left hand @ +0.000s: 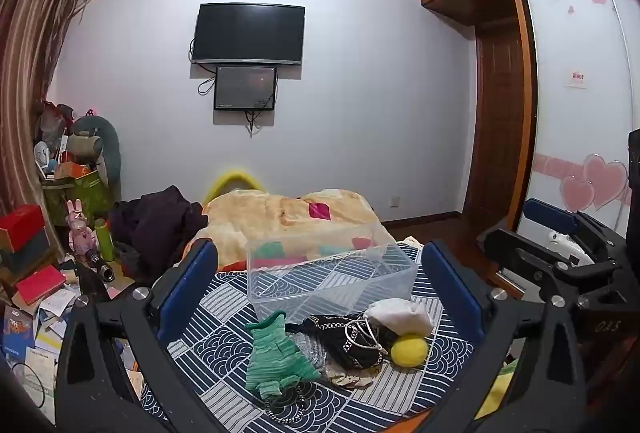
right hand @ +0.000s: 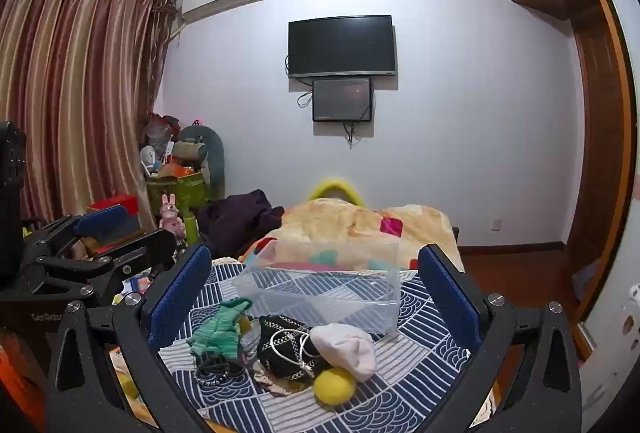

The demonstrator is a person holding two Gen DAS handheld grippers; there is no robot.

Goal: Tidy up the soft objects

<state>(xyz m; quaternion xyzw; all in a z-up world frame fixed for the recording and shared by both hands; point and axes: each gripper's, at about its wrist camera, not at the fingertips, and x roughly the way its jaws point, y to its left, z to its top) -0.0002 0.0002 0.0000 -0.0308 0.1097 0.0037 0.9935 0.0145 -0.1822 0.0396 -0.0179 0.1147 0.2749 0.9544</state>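
Both hand-held grippers, left (left hand: 318, 297) & right (right hand: 314, 297), hover wide open w/ nothing held. Soft items lie on the blue-and-white patterned bed cover (left hand: 224, 345), just in front of the empty clear plastic bin (left hand: 332, 273): green knitted garment (left hand: 276, 357), black chain-strap pouch (left hand: 352, 341), white cloth bundle (left hand: 400, 315), yellow felt ball (left hand: 409, 350). Best start, imo: pinch the garment mid-body, lift clear of the rim, then drop inside.

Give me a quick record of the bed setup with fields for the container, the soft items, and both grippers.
container: clear plastic bin, appears empty, on the blue patterned bedspread
soft items: green knitted garment, black chain-strap pouch, white cloth cap, yellow felt ball, all in front of the bin
left gripper: open, holding nothing
right gripper: open, holding nothing
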